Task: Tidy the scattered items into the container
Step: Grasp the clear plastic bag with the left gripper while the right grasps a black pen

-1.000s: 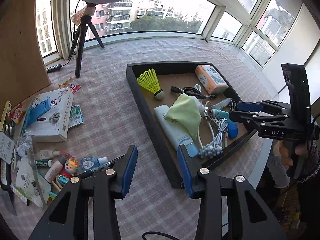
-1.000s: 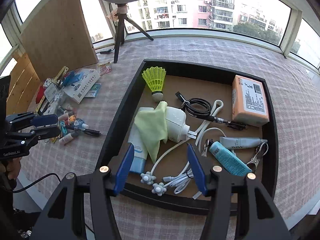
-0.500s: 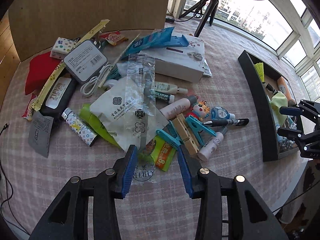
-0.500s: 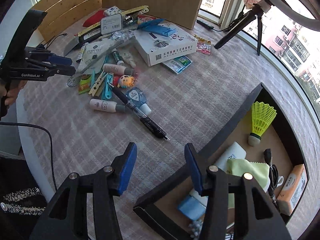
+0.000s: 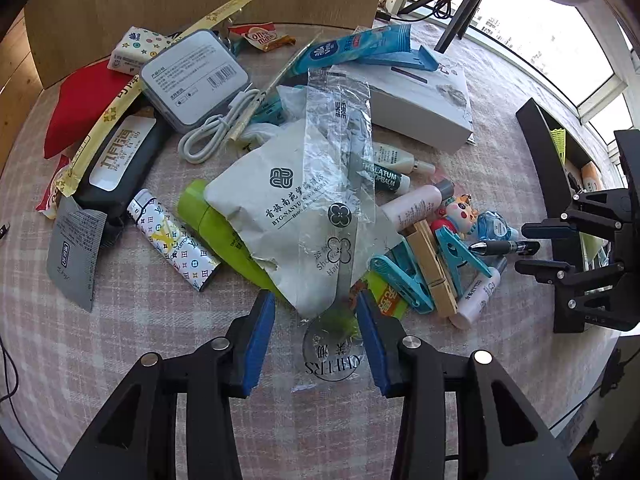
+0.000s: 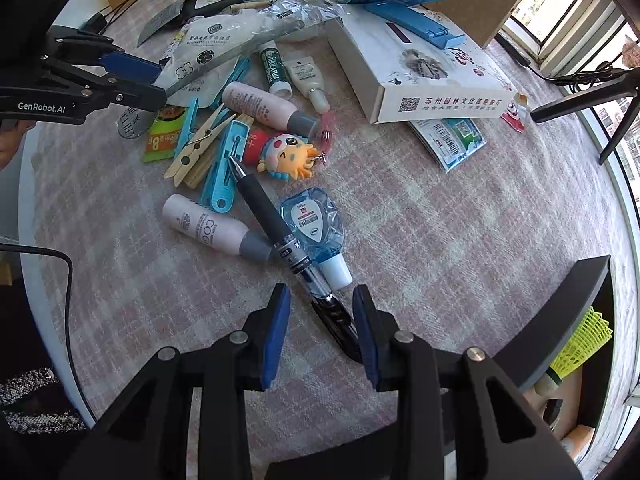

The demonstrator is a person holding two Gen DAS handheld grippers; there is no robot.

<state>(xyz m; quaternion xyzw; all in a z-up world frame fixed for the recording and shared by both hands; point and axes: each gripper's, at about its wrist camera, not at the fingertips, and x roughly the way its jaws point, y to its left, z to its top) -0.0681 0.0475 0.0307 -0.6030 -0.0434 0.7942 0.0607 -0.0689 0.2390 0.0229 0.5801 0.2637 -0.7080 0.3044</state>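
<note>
While the right gripper [image 6: 320,320] straddles the clip end of the black pen [image 6: 280,236], its jaws are closing with the barrel between them, the pads not yet pressing on it. The pen lies flat on the checked cloth [image 6: 440,240], just beside the blue correction-tape dispenser [image 6: 316,224] and touching a pale bottle [image 6: 216,230]; its long axis runs diagonally away from the gripper, tip toward the cartoon keychain [image 6: 288,154]. It should be light, stiff and smooth, so it may roll; a hold across the barrel near the rubber grip looks safest. Farther off, the left gripper [image 5: 316,328] hangs open over a clear round disc, though whether it touches anything is hard to tell. The black container [image 6: 568,320] sits at the right edge.
</note>
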